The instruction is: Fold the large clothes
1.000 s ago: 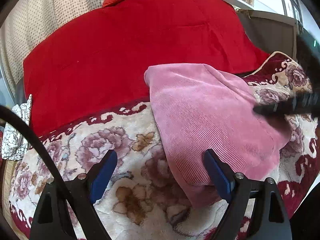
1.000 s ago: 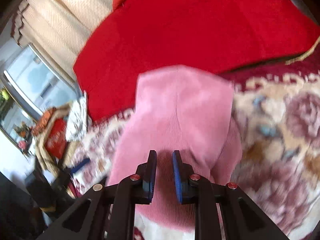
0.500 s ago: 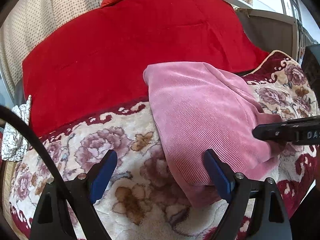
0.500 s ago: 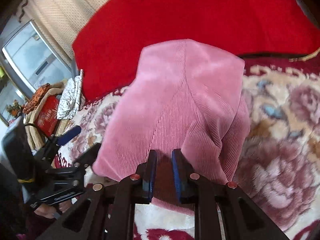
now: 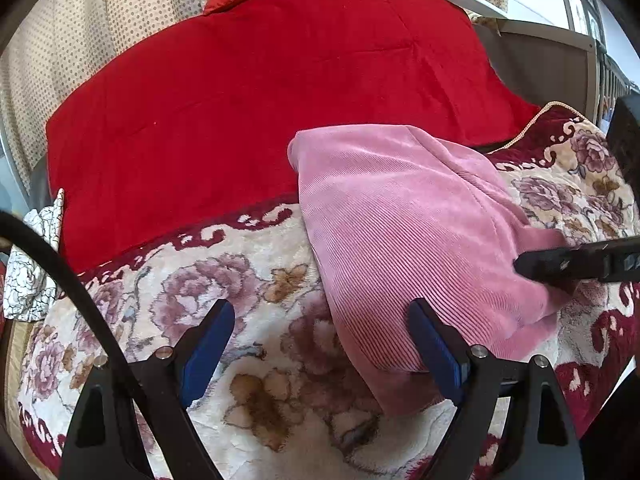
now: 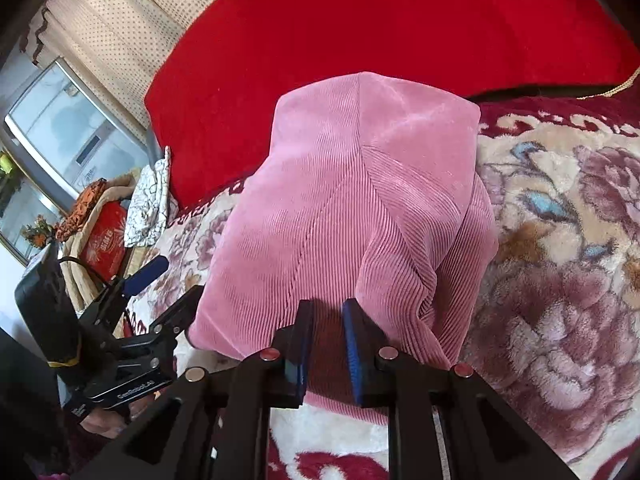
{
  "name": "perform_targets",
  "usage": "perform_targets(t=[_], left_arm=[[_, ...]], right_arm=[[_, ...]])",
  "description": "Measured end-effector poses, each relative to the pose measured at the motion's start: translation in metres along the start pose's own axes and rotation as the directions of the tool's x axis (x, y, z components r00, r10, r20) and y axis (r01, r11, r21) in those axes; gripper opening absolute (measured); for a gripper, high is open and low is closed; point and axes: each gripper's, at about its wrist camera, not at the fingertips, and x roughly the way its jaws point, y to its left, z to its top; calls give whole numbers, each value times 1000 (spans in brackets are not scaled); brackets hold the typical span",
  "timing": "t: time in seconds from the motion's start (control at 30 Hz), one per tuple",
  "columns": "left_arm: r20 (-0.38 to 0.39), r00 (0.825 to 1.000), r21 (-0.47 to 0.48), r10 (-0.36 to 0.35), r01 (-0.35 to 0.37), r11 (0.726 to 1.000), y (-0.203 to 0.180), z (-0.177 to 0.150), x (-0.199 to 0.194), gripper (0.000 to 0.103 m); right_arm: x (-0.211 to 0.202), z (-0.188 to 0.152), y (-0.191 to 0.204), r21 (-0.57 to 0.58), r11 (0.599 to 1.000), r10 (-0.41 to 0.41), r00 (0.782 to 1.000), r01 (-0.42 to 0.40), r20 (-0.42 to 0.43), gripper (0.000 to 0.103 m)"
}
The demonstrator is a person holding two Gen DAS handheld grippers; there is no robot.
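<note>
pink ribbed garment [image 6: 352, 208] is lying folded over on the floral blanket [image 6: 560, 264] on the bed, its far edge lapping onto the red quilt [image 5: 272, 92] that covers the far half of the bed.

right tool [image 6: 326, 344] has its jaws nearly together with a bunch of the pink cloth's near edge pinched between the blue pads [image 6: 354, 344] — the fabric puckers into folds right where it meets them, so it's got hold of it. from the left wrist view the same tool [image 5: 520, 268] pokes in from the right edge, its black tip on the garment's [image 5: 408, 232] right near corner.

left tool [image 5: 320, 344] is wide open, nothing gripped. its right pad [image 5: 434, 344] sits over the near left edge of the pink cloth, can't tell if it's actually touching, and the left pad [image 5: 208, 344] is over bare blanket [image 5: 160, 304]. in the right wrist view that tool [image 6: 168, 292] is down at the left, just beside the garment's near left corner, held in a hand [image 6: 104, 424] you can barely see.

off the left side of the bed there's a white patterned cloth [image 6: 150, 208] and a red box [image 6: 102, 240] — plus dotted curtains [image 5: 80, 40] along the far wall.
</note>
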Motion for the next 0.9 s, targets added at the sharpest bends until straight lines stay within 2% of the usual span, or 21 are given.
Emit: perform_targets(t=[0.17,0.2,0.27,0.3,0.37,0.4,0.5,0.6,0.73,0.8,0.9], left_arm=[[-4,1000,-35,-20,20,999,6,2,-1,89],[-1,1000,-42,-25,25,999,7,2,-2,88],[5,999,-57,-42,42,997,9,3,-4,88],[8,999,-63,-51,51,997,9,4,-5,88],[13,997,-73,-73,73,995,9,5,-6,88],[15,996,-78,-89,90,993,9,5,-7,88],[25,988,-103,-152,153,983,11,7,-8,88],[37,972,-149,-231,234,961,17,10,-8,88],[37,949,-223,-313,314,923,29,9,0,89],[35,943,-252,-330,328,910,33,8,6,89],[14,955,-245,-296,290,925,32,8,14,89]], right_arm=[[-23,6,-10,51,996,68,994,-73,83,20],[-27,8,-15,72,994,81,992,-88,100,26],[-37,10,-29,128,983,113,983,-132,144,66],[-43,10,-35,155,977,119,978,-146,172,90],[-55,11,-41,180,973,97,965,-143,242,91],[-58,12,-44,182,973,95,964,-143,247,91],[-53,13,-58,234,956,126,967,-177,220,91],[-50,10,-69,266,947,130,971,-181,199,91],[-44,9,-79,290,931,169,966,-221,195,91],[-36,10,-84,307,927,169,970,-217,175,91],[-23,11,-92,334,913,195,969,-235,150,91]])
